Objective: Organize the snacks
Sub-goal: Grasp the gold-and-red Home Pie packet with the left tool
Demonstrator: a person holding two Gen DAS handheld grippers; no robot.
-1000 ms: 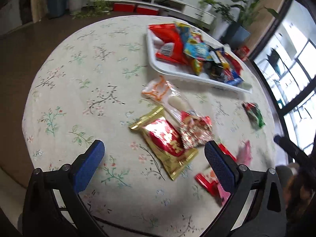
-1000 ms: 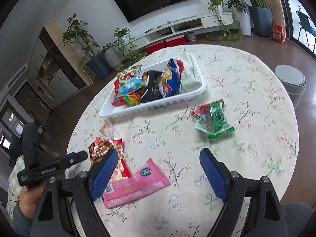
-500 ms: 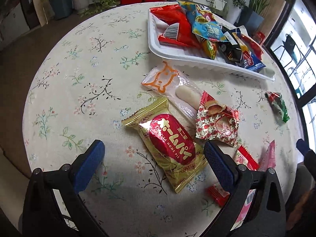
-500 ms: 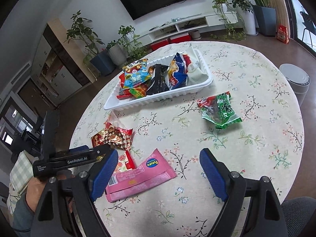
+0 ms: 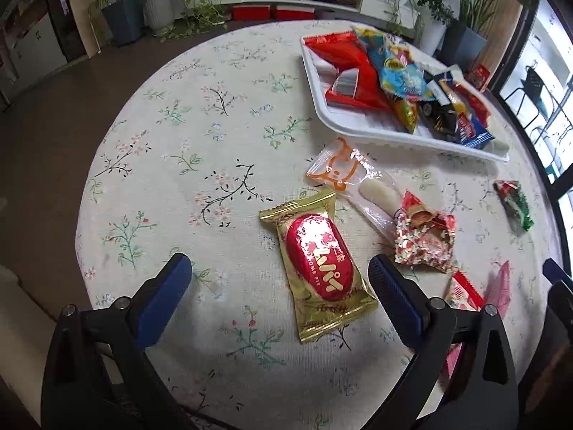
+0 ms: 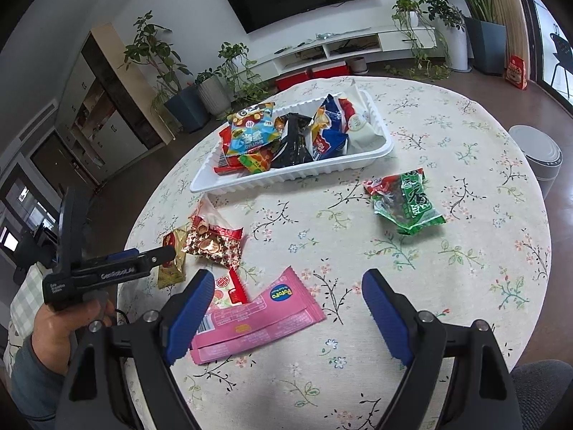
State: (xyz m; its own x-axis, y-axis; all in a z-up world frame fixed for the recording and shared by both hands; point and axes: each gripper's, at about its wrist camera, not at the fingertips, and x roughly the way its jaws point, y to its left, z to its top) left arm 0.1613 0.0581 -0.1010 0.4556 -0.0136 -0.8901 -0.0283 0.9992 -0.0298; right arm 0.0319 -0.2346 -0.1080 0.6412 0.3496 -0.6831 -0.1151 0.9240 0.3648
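Note:
A gold packet with a red oval (image 5: 318,265) lies on the flowered tablecloth, and my left gripper (image 5: 277,272) hangs open just above it with the packet's near half between the fingers. Beyond it lie a clear packet with an orange cat (image 5: 343,175) and a red-and-white patterned packet (image 5: 424,242). My right gripper (image 6: 286,283) is open and empty above a pink packet (image 6: 258,319), with a small red packet (image 6: 229,288) beside its left finger. A green packet (image 6: 408,204) lies apart to the right. The white tray (image 6: 297,175) holds several snack bags.
In the right wrist view a hand (image 6: 68,326) holds the left gripper (image 6: 161,252) over the table's left edge. A grey bin (image 6: 540,157) stands on the floor past the table's right side. Potted plants and a low TV shelf line the far wall.
The left gripper tipped downward and drew closer to the gold packet, which now sits between its fingers. The right gripper stayed nearly still. Both stayed open.

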